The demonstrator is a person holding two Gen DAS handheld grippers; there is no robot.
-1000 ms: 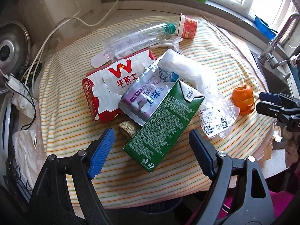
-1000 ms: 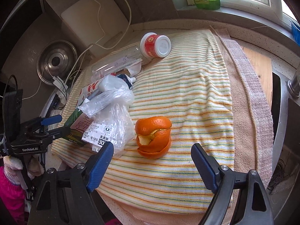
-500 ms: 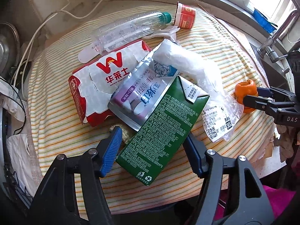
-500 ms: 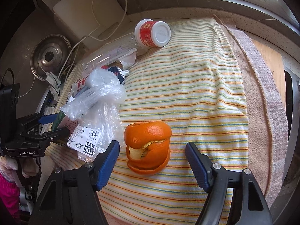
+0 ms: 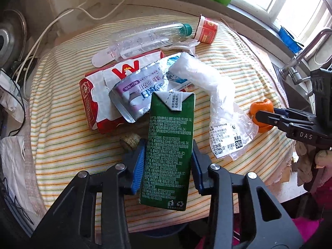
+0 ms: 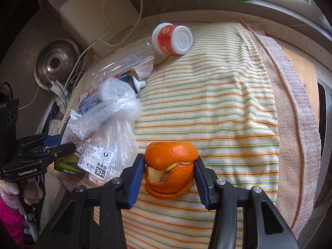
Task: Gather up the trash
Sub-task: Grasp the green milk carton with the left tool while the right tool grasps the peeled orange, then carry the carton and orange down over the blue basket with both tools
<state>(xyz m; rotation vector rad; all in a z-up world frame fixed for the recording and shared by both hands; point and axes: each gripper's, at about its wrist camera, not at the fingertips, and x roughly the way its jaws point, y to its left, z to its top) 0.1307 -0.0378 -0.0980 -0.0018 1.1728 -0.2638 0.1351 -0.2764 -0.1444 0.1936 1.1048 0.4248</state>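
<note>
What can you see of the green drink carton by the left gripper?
The green rectangular paperboard drink carton lies flat on the striped towel, its broad back panel of dense white print facing up. Its folded white top flap points toward the pile; recycling marks sit at the near end, which overhangs the towel's edge. The far end rests on the silver-purple foil pouch. It looks intact, not crushed. The left gripper straddles its lower half, jaws closing, blue pads on both long sides.

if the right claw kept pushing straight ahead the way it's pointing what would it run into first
The orange peel: it already sits between the closing pads of the right claw, which look pressed against its sides. Beyond it lies only the striped towel, though depth is hard to judge.
</note>
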